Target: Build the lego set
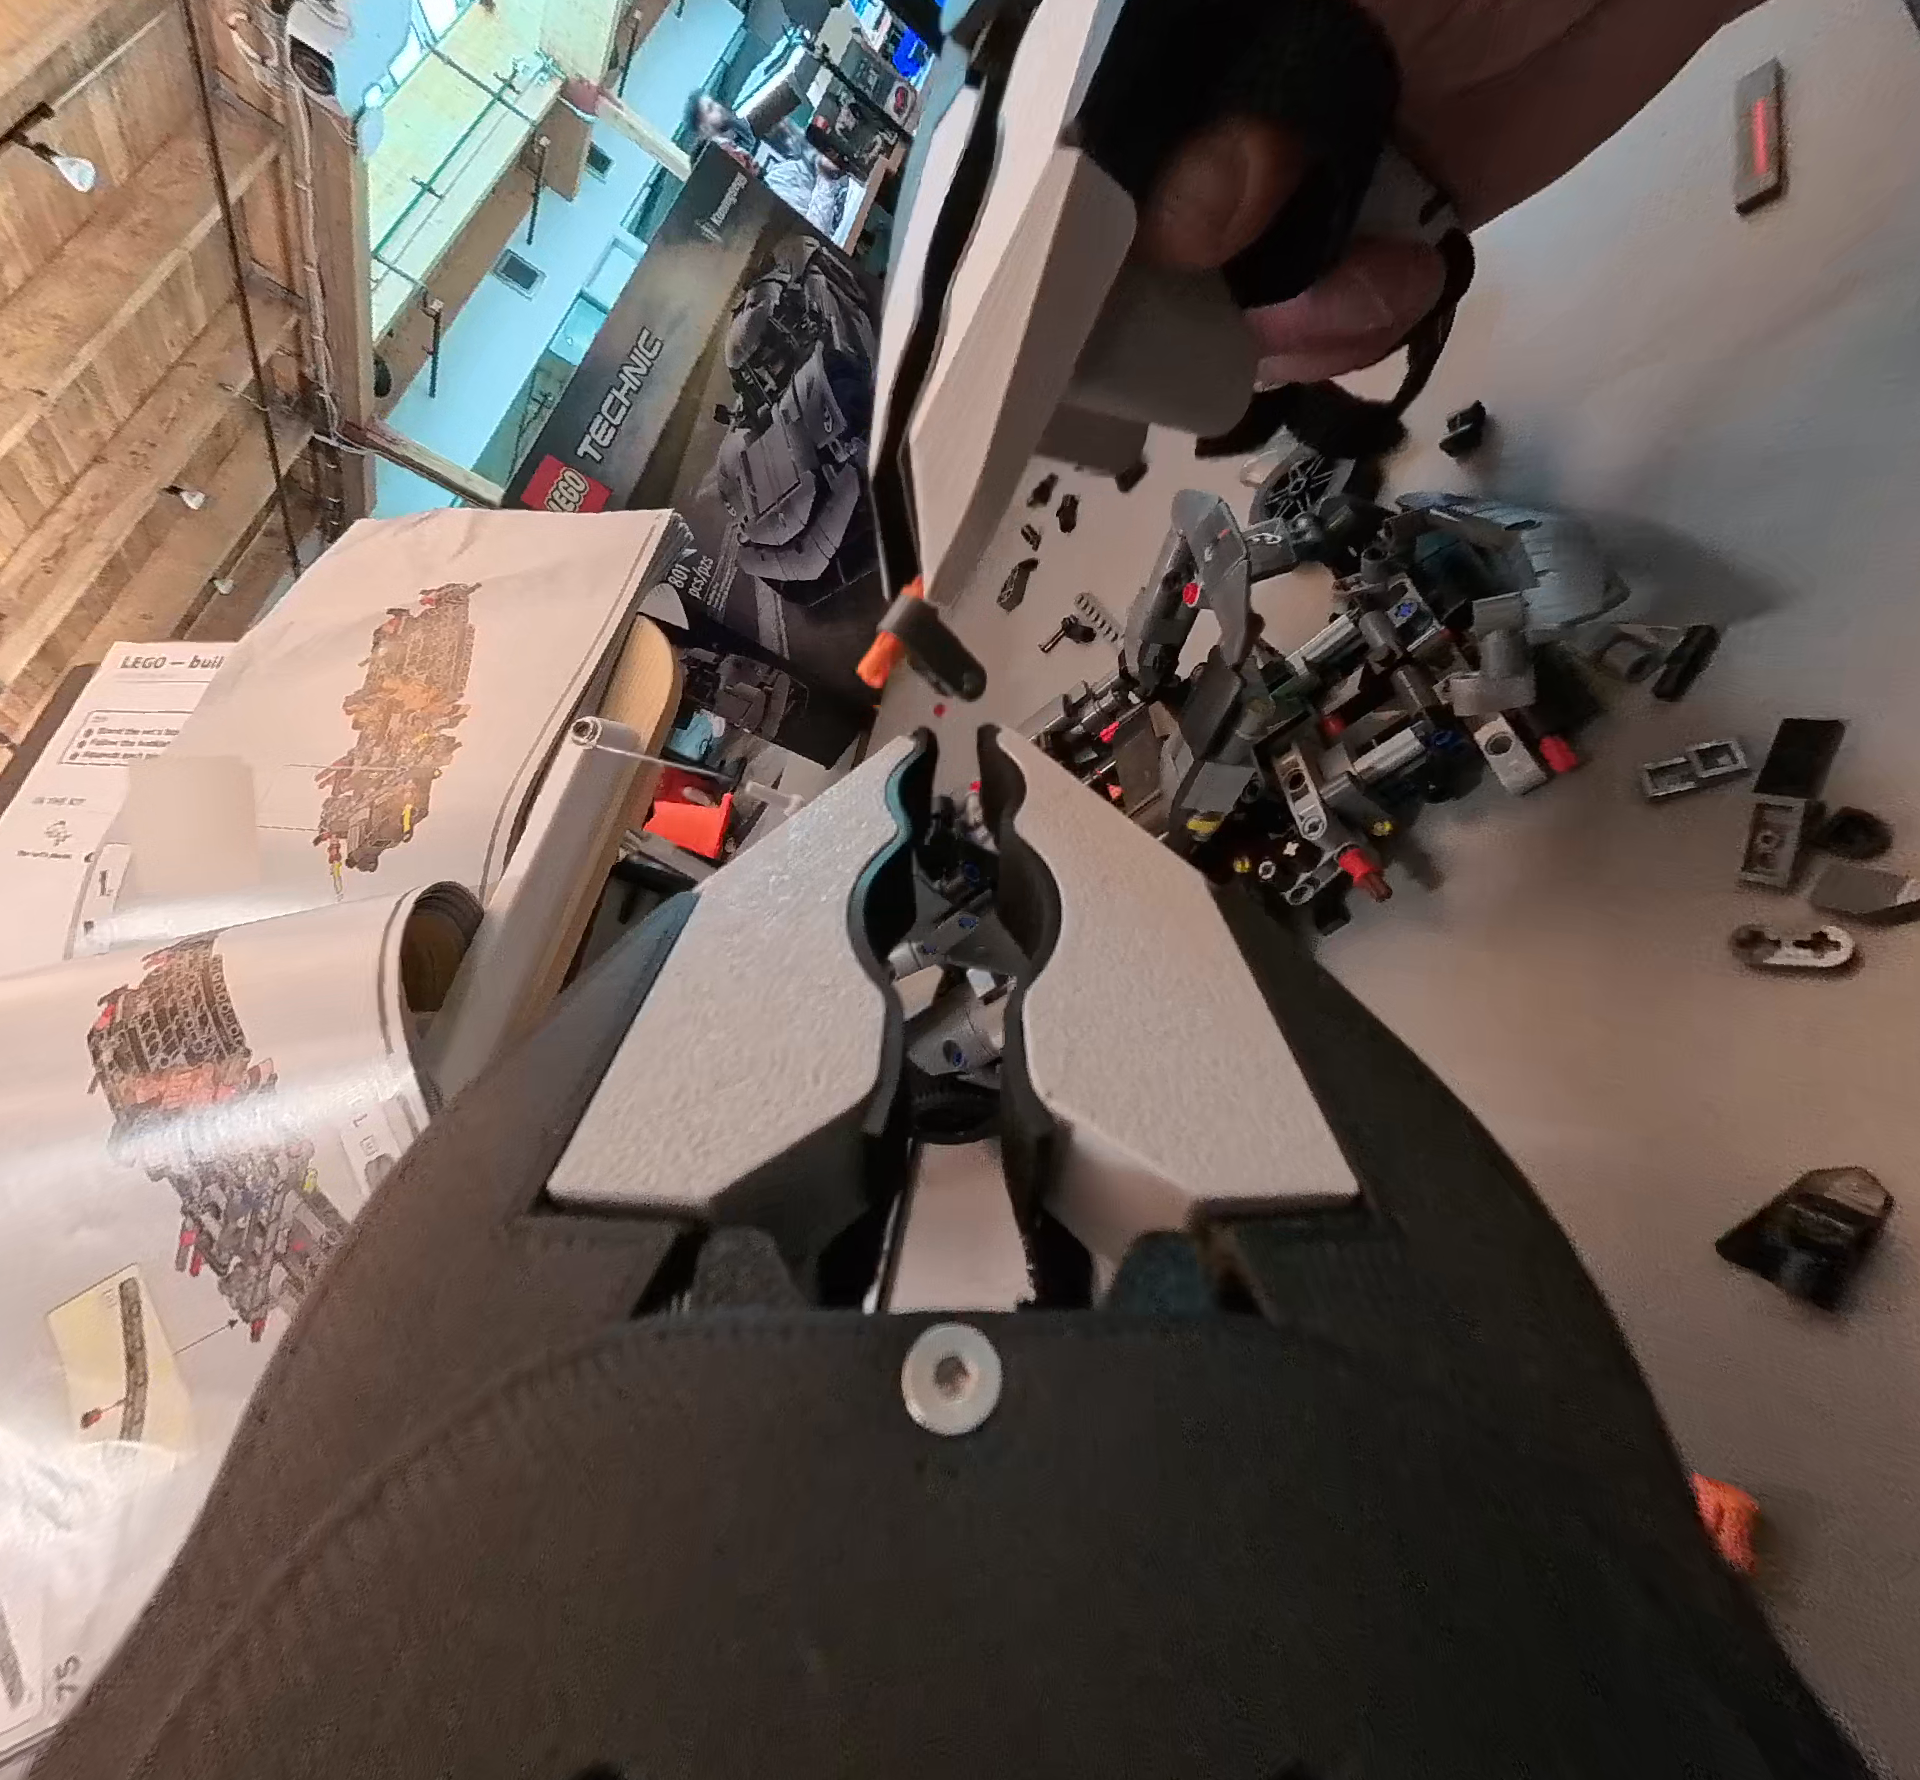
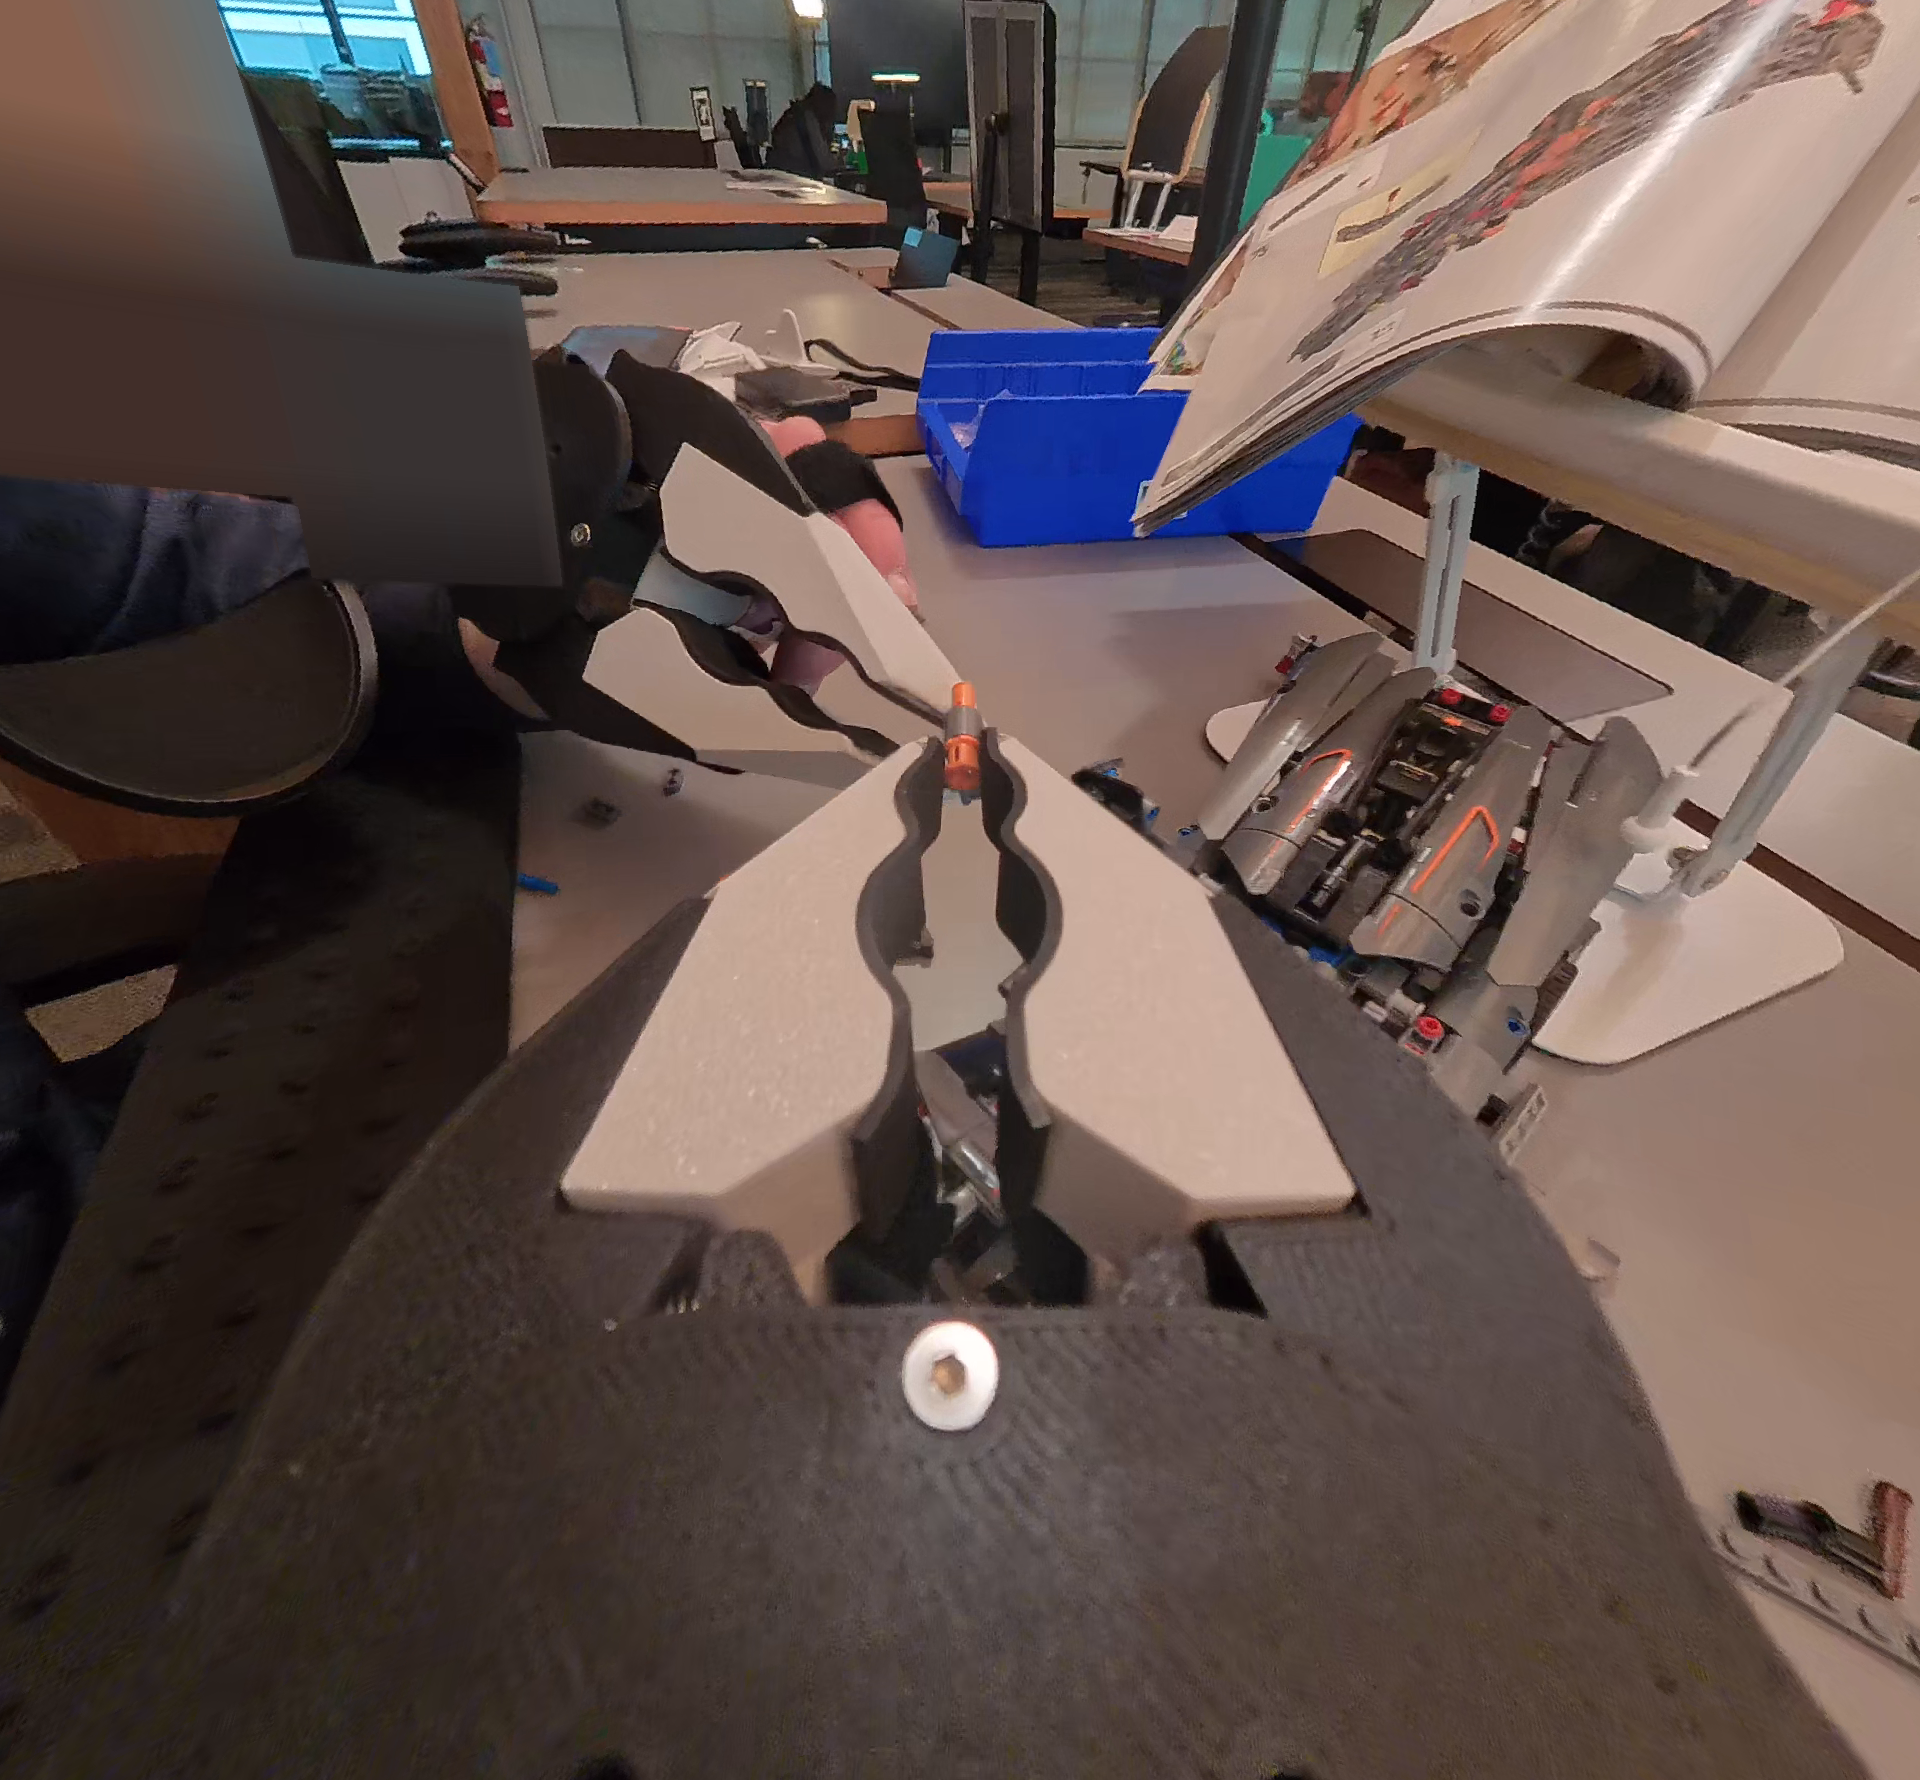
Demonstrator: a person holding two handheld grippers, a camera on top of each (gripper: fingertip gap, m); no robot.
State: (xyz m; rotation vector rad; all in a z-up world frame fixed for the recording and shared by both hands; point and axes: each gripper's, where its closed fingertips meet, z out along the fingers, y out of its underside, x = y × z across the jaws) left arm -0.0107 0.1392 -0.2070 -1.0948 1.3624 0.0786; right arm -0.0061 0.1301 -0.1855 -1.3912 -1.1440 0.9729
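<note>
My right gripper (image 2: pixel 958 751) is shut on a small orange and grey pin piece (image 2: pixel 960 741) and holds it above the table. It also shows in the left wrist view (image 1: pixel 914 603), with the pin piece (image 1: pixel 925 658) at its tip. My left gripper (image 1: pixel 956 741) points at that piece from just below, jaws a narrow gap apart with nothing between them. It shows in the right wrist view (image 2: pixel 914 717), its tip beside the pin. The partly built grey Lego car (image 1: pixel 1351 722) lies on the table (image 1: pixel 1558 1055), and appears to the right in the right wrist view (image 2: pixel 1392 857).
An open instruction booklet (image 1: pixel 312 743) rests on a white stand (image 2: pixel 1704 972). The Lego box (image 1: pixel 727 380) stands behind. Loose dark pieces (image 1: pixel 1787 795) lie around the car. A blue bin (image 2: pixel 1039 442) sits farther back. A person's hand (image 1: pixel 1455 68) holds the right gripper. My two grippers' fingertips are within a few centimetres of each other.
</note>
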